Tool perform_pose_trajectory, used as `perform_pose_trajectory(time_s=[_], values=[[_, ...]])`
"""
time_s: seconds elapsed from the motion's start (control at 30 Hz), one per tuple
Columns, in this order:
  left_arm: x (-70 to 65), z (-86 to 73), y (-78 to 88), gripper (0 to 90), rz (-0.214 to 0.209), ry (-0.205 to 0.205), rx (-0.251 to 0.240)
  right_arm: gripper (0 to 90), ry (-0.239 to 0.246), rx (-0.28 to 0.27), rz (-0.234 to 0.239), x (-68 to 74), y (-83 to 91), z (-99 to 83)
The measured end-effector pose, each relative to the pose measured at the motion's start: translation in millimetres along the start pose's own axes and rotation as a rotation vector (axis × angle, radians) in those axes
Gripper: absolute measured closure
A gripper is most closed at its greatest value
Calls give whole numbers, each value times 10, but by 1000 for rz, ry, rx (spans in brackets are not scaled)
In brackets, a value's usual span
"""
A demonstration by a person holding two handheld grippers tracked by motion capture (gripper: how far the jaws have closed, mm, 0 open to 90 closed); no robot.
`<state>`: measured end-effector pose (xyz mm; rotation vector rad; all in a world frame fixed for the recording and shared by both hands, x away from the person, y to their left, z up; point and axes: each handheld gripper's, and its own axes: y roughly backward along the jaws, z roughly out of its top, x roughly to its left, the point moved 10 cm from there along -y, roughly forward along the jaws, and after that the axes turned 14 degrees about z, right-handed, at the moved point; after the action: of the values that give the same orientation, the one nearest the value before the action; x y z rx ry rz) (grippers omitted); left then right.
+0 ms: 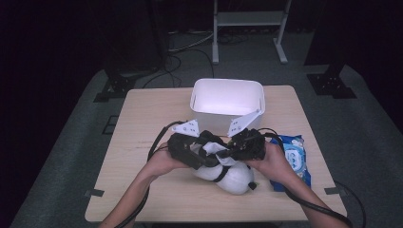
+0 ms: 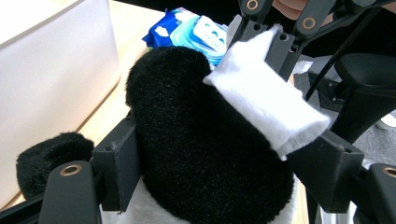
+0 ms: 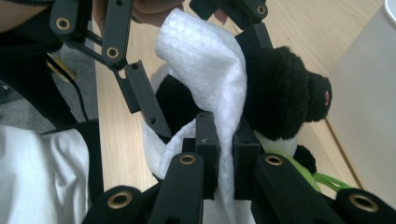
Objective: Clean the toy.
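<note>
Fuzzy black plush toy (image 2: 201,140) under soft white wipe (image 2: 266,100).

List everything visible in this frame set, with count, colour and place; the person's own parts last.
plush toy: one, black and white, table front centre, held between left jaws.
wipe: one, white, draped over the toy's black head, pinched in right jaws.
bin: one, white, table back centre.
wipes pack: one, blue, table right.
table: one, light wood.
left gripper: black, around the toy.
right gripper: black, shut on the wipe.
forearms: two, entering from the bottom.
</note>
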<state>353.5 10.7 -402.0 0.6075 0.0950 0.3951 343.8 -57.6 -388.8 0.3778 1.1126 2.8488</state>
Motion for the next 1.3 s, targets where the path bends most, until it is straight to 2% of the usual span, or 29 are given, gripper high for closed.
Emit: perform_pose_trajectory(time_s=[0.03, 0.17, 0.3, 0.4, 0.5, 0.6, 0.63, 0.77, 0.83, 0.87, 0.9, 0.97, 1.3], values=[[-12, 10, -9, 227, -2, -2, -1, 843, 11, 13, -5, 3, 11, -25], [-42, 45, -72, 231, 11, -15, -2, 843, -7, 27, -29, 18, 61, -101], [-57, 99, -128, 257, 37, -22, -1, 840, -13, 14, -25, 27, 149, -75], [-76, 139, -165, 257, 32, -27, 1, 840, 27, -17, -21, 68, 225, 60], [-117, 180, -190, 256, 20, -45, 1, 839, 70, -2, -26, 111, 216, 194], [-141, 191, -206, 254, 13, -40, 1, 839, 98, 33, -35, 109, 155, 245], [-126, 175, -202, 252, 7, -52, 8, 839, 94, 38, -35, 96, 146, 231], [-97, 152, -206, 215, 12, -24, 8, 840, 44, 44, -23, 46, 157, 85], [-77, 124, -210, 202, 15, -18, 14, 840, 19, 82, -37, 10, 148, -54], [-83, 123, -212, 217, 9, -15, 6, 840, 10, 82, -33, 3, 142, -95], [-86, 127, -207, 220, 7, -16, 1, 840, -5, 58, -17, 10, 145, -125], [-95, 138, -204, 224, 2, -14, -3, 840, -5, 34, -13, 12, 167, -157], [-73, 76, -177, 237, 5, -9, -10, 839, -8, -35, -7, 39, 141, -208]])
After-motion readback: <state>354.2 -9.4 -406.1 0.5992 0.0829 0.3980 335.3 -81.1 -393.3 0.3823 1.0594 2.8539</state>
